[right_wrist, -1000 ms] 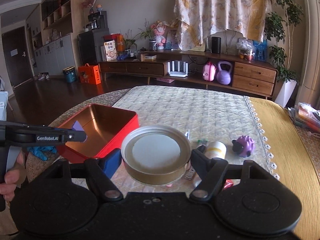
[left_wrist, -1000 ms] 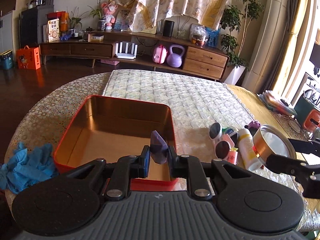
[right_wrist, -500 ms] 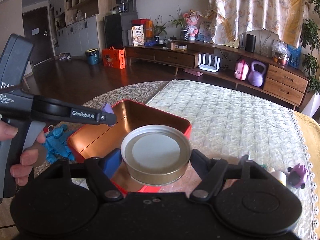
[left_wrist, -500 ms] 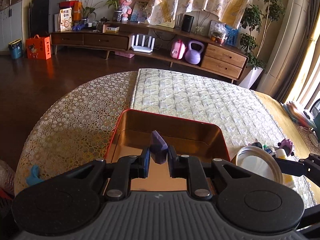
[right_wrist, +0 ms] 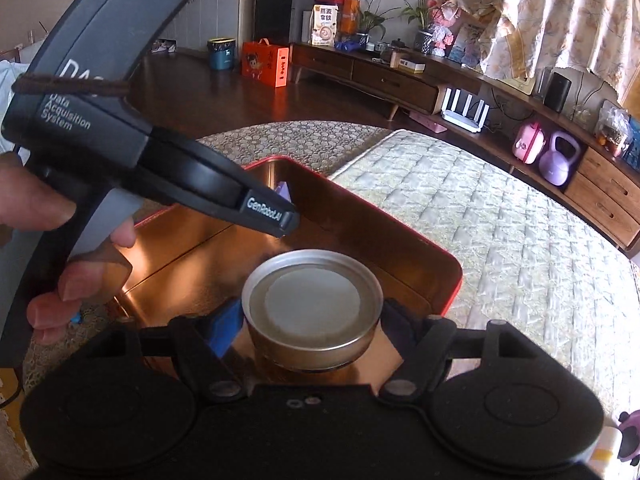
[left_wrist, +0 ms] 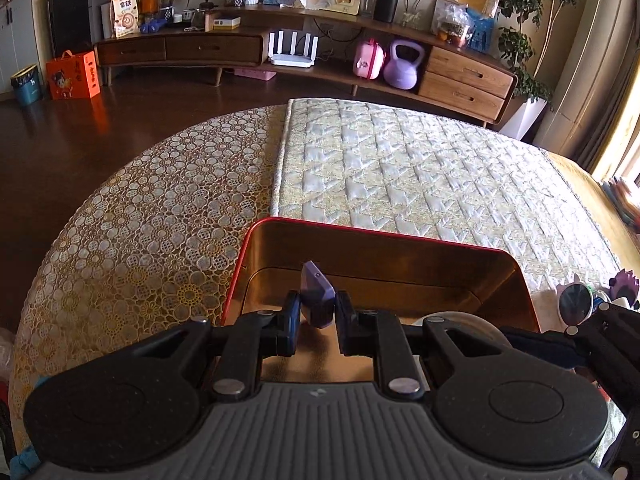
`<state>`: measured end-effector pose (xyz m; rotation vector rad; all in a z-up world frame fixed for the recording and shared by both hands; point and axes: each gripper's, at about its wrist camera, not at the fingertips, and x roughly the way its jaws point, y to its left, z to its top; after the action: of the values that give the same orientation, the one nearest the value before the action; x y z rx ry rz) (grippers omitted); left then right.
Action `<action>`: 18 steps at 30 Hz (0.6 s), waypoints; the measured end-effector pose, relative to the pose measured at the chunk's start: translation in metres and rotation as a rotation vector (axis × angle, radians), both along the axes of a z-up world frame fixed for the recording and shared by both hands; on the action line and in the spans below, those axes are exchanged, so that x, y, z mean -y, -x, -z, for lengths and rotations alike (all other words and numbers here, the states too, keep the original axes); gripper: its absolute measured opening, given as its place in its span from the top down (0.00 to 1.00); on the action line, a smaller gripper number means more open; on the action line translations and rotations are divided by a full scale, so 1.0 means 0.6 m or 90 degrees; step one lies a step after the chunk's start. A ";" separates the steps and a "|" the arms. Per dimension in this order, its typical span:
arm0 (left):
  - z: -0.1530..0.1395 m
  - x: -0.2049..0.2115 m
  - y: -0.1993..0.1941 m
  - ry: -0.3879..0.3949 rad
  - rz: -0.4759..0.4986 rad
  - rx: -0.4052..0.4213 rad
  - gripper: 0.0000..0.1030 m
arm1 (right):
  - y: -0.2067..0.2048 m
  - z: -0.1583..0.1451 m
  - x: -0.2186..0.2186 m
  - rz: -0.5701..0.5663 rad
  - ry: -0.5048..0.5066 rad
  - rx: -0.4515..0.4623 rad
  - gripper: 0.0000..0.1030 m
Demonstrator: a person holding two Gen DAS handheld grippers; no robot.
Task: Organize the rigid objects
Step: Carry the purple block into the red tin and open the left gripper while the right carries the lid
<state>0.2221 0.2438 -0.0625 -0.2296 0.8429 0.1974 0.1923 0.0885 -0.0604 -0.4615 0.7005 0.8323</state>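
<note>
A red tin box (left_wrist: 372, 236) with a shiny golden inside sits open on the table, also visible as the red tin box (right_wrist: 452, 264) in the right wrist view. My left gripper (left_wrist: 318, 318) is shut on a small purple block (left_wrist: 317, 298), held above the box's near left part. My right gripper (right_wrist: 312, 326) is shut on a round gold jar lid (right_wrist: 312, 304) with a white inner disc, held over the box's near right part. The left gripper (right_wrist: 286, 222) reaches in from the left there, with a hand (right_wrist: 80, 280) on its handle.
Sunglasses (left_wrist: 576, 308) and a purple spiky toy (left_wrist: 624, 284) lie on the quilted runner (left_wrist: 420, 176) right of the box. A lace cloth (left_wrist: 140, 232) covers the table's left side. A blue cloth (left_wrist: 24, 456) lies at the near left edge.
Both grippers have moved left and lower, from beside the pile of items to above the box's inside. The box now fills the near view; the lid and purple block stay gripped.
</note>
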 end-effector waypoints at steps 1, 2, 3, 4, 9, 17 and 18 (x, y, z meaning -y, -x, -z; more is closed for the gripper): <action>0.001 0.002 -0.004 -0.012 0.000 -0.002 0.83 | 0.000 0.004 -0.007 -0.004 0.010 0.002 0.28; 0.002 0.004 -0.007 -0.019 0.002 -0.006 0.83 | 0.000 0.008 -0.013 -0.008 0.017 0.001 0.28; 0.003 0.003 -0.010 -0.022 0.002 -0.007 0.83 | 0.002 0.011 -0.016 -0.011 0.021 -0.003 0.28; 0.003 0.004 -0.012 -0.024 0.004 -0.007 0.83 | 0.003 0.014 -0.020 -0.015 0.026 -0.009 0.28; 0.006 0.014 -0.017 -0.061 0.014 -0.017 0.83 | -0.004 0.021 -0.020 0.005 0.022 -0.032 0.27; 0.007 0.026 -0.013 -0.089 0.021 -0.018 0.82 | -0.003 0.011 -0.010 0.014 -0.003 -0.031 0.21; 0.007 0.026 -0.012 -0.088 0.019 -0.016 0.82 | -0.001 0.011 -0.009 0.015 -0.004 -0.031 0.20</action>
<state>0.2291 0.2283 -0.0668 -0.0842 0.8539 0.2298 0.1931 0.0938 -0.0667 -0.4280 0.7463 0.8249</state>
